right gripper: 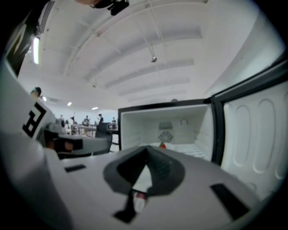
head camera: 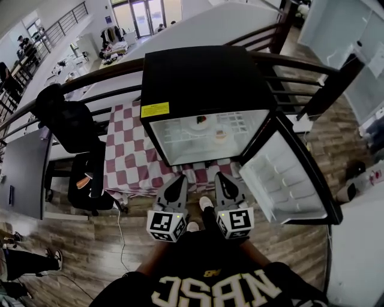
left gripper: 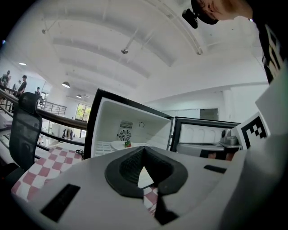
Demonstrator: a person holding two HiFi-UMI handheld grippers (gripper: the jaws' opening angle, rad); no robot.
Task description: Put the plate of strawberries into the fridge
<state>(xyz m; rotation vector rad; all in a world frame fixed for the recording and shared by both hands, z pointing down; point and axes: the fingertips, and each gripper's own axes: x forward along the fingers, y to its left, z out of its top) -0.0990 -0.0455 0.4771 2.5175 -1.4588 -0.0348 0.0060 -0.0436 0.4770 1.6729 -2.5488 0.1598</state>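
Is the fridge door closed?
No, the door stands swung wide open beside the fridge, its white inner side showing.

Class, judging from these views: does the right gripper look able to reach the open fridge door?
Probably yes. The right gripper, shut and empty, hangs near the door, which stands swung wide on that gripper's side. Nothing shows between them.

wood plank floor [head camera: 90, 246] below jaws | checked-cloth worktop [head camera: 129, 162] ahead-left of jaws | black chair [head camera: 69, 123] further left | dark railing [head camera: 300, 62] beyond | bright windows [head camera: 141, 15] far ahead | white ribbed ceiling [left gripper: 135, 49] overhead
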